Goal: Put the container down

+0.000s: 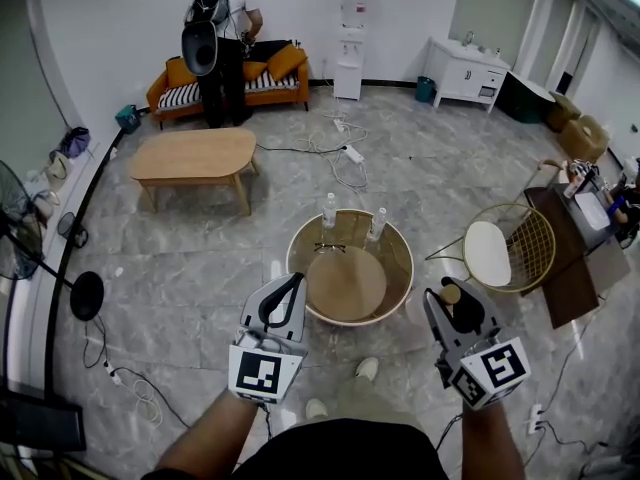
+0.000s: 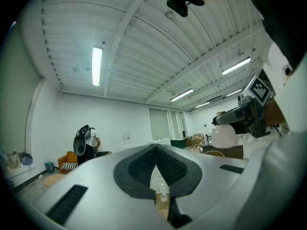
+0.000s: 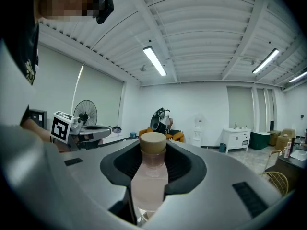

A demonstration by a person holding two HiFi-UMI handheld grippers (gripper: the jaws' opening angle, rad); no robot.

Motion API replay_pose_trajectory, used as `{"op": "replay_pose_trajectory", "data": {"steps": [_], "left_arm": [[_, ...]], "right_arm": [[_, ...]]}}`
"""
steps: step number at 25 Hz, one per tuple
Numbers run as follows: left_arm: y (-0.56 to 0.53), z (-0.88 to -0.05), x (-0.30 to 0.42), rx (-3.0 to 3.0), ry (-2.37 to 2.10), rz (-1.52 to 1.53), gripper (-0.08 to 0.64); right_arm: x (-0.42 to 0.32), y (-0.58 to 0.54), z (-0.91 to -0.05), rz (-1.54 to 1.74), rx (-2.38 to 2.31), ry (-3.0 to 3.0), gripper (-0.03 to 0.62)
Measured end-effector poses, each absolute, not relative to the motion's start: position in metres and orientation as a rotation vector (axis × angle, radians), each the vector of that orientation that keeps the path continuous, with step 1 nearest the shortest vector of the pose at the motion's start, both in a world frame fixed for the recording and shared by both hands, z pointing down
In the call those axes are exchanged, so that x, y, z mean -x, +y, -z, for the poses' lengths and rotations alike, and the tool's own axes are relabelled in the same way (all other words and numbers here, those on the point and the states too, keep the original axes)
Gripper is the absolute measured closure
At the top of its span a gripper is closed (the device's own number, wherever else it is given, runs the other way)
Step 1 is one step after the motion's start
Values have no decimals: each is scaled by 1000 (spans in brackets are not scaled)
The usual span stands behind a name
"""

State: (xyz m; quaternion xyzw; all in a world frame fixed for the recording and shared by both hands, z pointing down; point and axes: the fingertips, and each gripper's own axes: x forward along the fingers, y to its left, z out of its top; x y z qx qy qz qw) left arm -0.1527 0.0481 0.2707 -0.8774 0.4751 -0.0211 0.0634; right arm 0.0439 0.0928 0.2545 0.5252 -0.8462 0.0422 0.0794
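The container (image 3: 152, 176) is a clear bottle with a tan cap (image 3: 153, 142). It stands upright between the jaws of my right gripper (image 3: 152, 152), which is shut on its neck and body. In the head view the right gripper (image 1: 450, 298) is held up at the lower right, and the container's cap (image 1: 451, 294) shows at its tip. My left gripper (image 1: 290, 286) is at the lower left, beside the round table (image 1: 392, 286). In the left gripper view the left gripper (image 2: 156, 150) has its pads together with nothing between them. That view also shows the container (image 2: 224, 135) at the right.
The round table's raised rim encloses two water bottles (image 1: 330, 210) (image 1: 377, 223) and a pair of glasses (image 1: 330, 248). A wire chair (image 1: 505, 248) stands to its right and a wooden coffee table (image 1: 195, 156) to the far left. A person (image 1: 218, 53) stands by the orange sofa. Cables lie on the floor.
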Motion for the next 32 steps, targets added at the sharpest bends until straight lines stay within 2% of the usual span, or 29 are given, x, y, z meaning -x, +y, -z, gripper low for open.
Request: {"op": "replay_pose_trajectory", "data": {"steps": [32], "left_arm": [[-54, -298, 118, 2620, 1537, 156, 546]], "right_arm": [[-80, -24, -292, -192, -1437, -2598, 445]]}}
